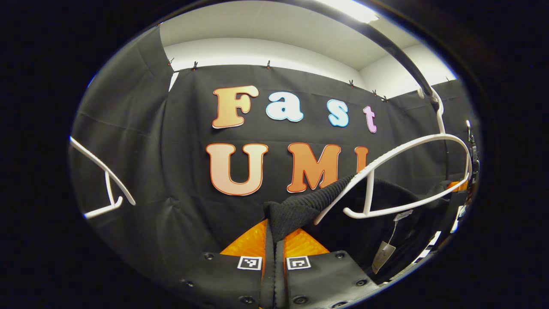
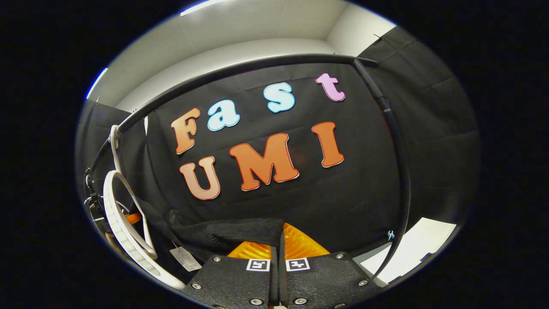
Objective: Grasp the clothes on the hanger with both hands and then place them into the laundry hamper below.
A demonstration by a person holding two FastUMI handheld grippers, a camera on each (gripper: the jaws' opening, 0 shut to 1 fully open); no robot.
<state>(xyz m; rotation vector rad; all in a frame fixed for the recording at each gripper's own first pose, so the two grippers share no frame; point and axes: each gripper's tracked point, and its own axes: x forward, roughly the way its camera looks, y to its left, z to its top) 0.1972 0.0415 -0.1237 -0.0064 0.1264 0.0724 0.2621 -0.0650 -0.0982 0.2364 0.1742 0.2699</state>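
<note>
In the left gripper view, the left tool (image 1: 274, 240) is closed tight, with its two fingers (image 1: 248, 244) pressed together on a fold of the black knitted top (image 1: 300, 206). The cloth comes up from between the fingers and runs up and to the right, where it lies over the left arm of the white hanger (image 1: 403, 150). The top is partly off the hanger — the hanger's upper curve is bare. The hanger's hook goes over the black rail (image 1: 403, 56) near the top right corner. A paper tag (image 1: 383, 255) dangles on a string under the hanger. Another white hanger (image 1: 107, 180) shows at the far left edge.

In the right gripper view, the right tool (image 2: 281, 246) is also closed tight, and its fingers (image 2: 300, 244) pinch the edge of the same black top (image 2: 231, 231). From there the cloth stretches to the left, toward the white hanger (image 2: 124, 223) near the lower left edge. The paper tag (image 2: 185, 259) hangs just beside the hanger's lower end. The black rail (image 2: 240, 71) curves over the top, then bends down the right side.
</note>
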